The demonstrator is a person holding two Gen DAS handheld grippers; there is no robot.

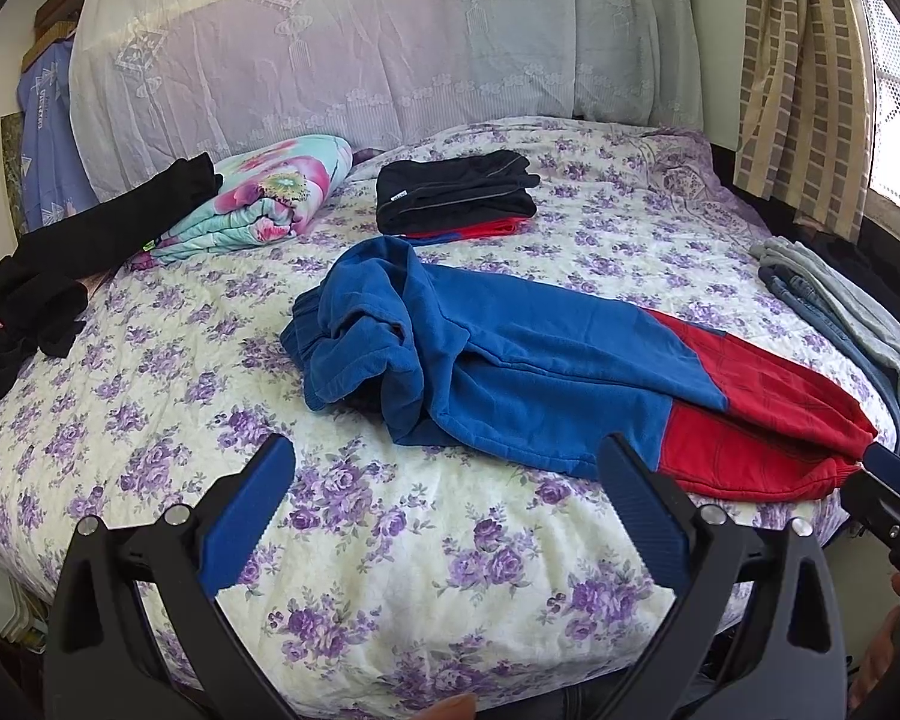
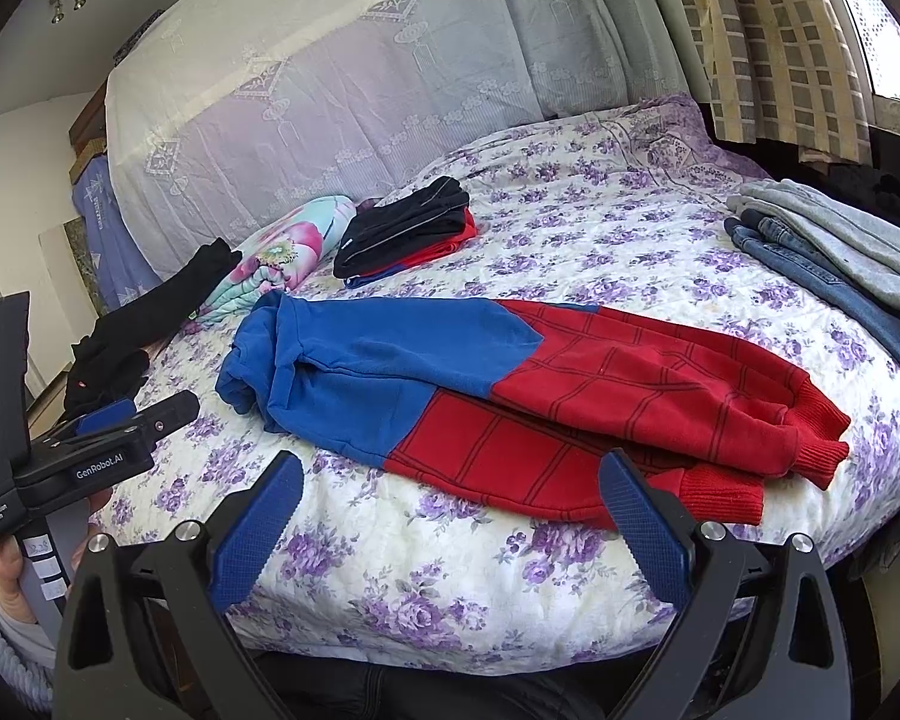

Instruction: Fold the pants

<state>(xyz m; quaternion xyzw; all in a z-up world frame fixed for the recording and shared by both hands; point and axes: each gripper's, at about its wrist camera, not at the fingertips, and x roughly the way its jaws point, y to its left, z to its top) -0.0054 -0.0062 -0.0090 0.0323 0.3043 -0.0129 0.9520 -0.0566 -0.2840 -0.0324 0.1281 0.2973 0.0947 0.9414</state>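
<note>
Blue and red pants (image 1: pixel 528 360) lie across the floral bed, waist bunched at the left, red legs and cuffs to the right; they also show in the right wrist view (image 2: pixel 510 384). My left gripper (image 1: pixel 450 462) is open and empty, just short of the blue part near the bed's front edge. My right gripper (image 2: pixel 456 474) is open and empty, its right finger (image 2: pixel 648 516) over the red leg near the cuffs. The right gripper's tip shows in the left wrist view (image 1: pixel 894 474) by the red cuff. The left gripper shows in the right wrist view (image 2: pixel 132 420).
A folded stack of black and red clothes (image 1: pixel 456 198) lies further back on the bed (image 1: pixel 390 570). A rolled floral blanket (image 1: pixel 264 198) and black garments (image 1: pixel 60 276) are at the left. Jeans and a grey garment (image 2: pixel 840 258) hang at the right edge. A curtain (image 1: pixel 798 72) is at the back right.
</note>
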